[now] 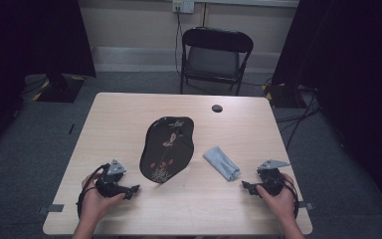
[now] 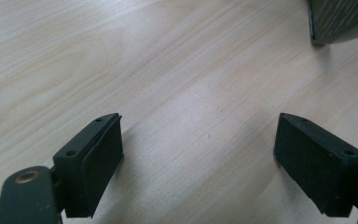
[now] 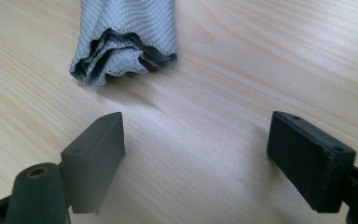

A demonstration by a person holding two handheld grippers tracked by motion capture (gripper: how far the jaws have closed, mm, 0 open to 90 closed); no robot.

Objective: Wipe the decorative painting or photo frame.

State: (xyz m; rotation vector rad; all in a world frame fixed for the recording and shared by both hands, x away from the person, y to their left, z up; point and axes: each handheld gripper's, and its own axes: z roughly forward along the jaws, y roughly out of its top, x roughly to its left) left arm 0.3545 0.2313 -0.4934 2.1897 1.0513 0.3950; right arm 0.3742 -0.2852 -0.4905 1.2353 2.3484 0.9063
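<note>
Quick look from my end: both grippers are low over the table (image 1: 129,107), w/ the person's hands coming in from the near edge; the left gripper (image 1: 129,190) sits near the front left corner, jaws spread wide w/ nothing but bare wood between them, so it's let go and holding nothing; in the left gripper view the gap (image 2: 198,158) is just tabletop, and the edge of the black tray (image 2: 340,21) pokes in at the top right corner, apart from the jaws. That tray (image 1: 167,149) is a dark lacquer-looking thing w/ a flower pattern, lying about mid table, a bit left of centre, just beyond and to the right of the left gripper; not touching it afaict. The right gripper (image 1: 247,186) is near the front right, jaws also wide apart and gripping nothing; in the right gripper view (image 3: 196,158) the grey cloth (image 3: 123,37) lies folded or bunched up just ahead of the jaws, closer to the left one, w/ a strip of bare wood between cloth and tips, so no contact. From the high view the cloth (image 1: 222,163) sits between the tray and the right gripper, apart from both; a black folding chair (image 1: 215,57) stands behind the table's far side.
</note>
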